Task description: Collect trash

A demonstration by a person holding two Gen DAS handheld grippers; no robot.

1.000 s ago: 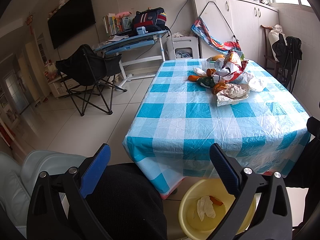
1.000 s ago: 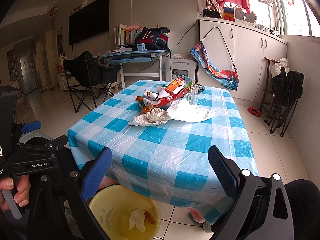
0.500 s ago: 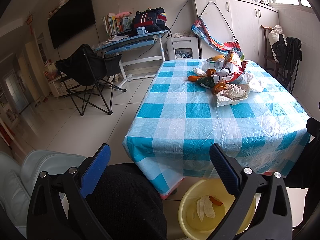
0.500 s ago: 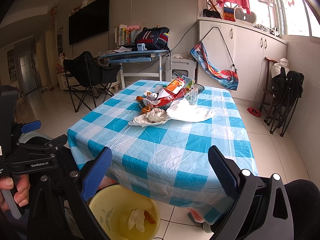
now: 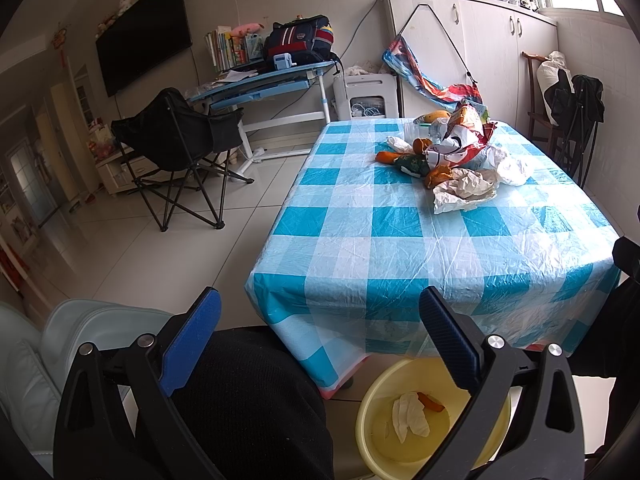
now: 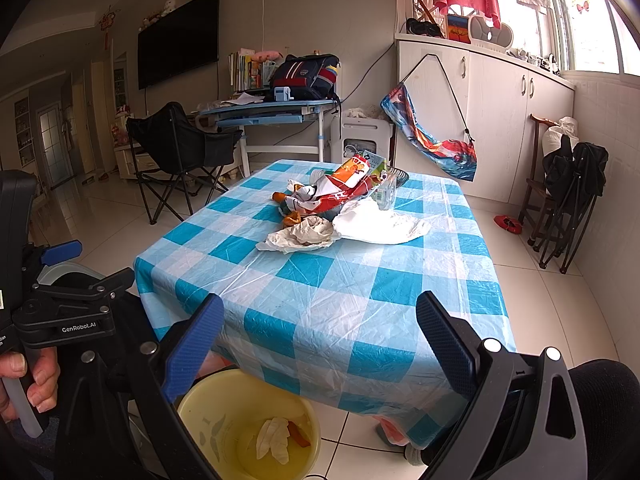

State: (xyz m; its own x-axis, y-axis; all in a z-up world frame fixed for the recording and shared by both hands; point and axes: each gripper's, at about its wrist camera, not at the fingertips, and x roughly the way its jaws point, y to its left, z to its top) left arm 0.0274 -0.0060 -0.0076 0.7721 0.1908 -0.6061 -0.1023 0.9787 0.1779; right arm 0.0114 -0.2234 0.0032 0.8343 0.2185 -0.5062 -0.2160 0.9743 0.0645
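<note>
Both the left gripper (image 5: 318, 326) and right gripper (image 6: 320, 330) gape empty near the bucket (image 6: 192, 404); beyond it on the worktop (image 6: 340, 280), the crumpled paper (image 6: 300, 234) looks light and soft, best pinched at a raised fold.

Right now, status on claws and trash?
Left claw open, empty; right claw open, empty. Crumpled paper and wrapper pile on checked table. Yellow plastic bucket below holds a tissue. Path unobstructed.

A black folding chair (image 5: 180, 152) sits at the middle left. A big TV (image 5: 144, 60) hangs upper left. White cupboards (image 5: 472, 52) stand upper right.
</note>
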